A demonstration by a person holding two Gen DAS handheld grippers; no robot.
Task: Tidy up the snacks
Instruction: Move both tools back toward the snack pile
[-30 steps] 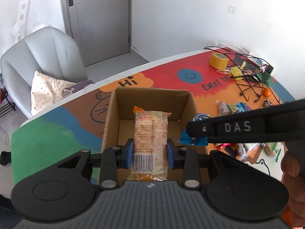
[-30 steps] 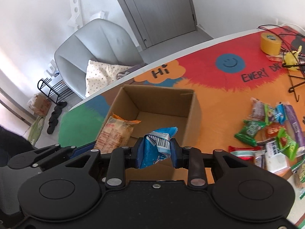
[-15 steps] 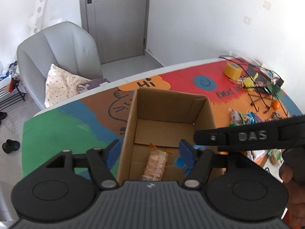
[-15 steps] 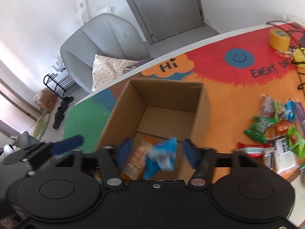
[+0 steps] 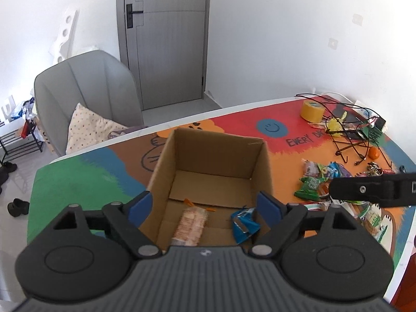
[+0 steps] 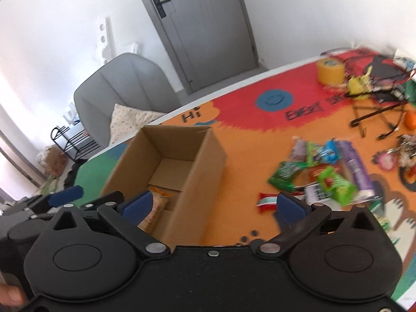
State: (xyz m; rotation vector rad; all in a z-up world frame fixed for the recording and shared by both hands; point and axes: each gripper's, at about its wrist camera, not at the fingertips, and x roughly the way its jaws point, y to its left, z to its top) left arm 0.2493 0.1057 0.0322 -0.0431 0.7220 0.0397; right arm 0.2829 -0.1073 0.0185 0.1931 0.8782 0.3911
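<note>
home | armchair (image 5: 85, 96), door (image 5: 166, 39), shoe rack (image 5: 18, 140)

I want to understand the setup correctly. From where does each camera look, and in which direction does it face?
Left wrist: sits on the left gripper, above the cardboard box, facing the door; its open fingers and the right gripper's finger show.
Right wrist: sits on the right gripper, beside the box, turned toward the snack pile; its open fingers show.
Shared: box, orange snack pack, pile, yellow tape roll.
</note>
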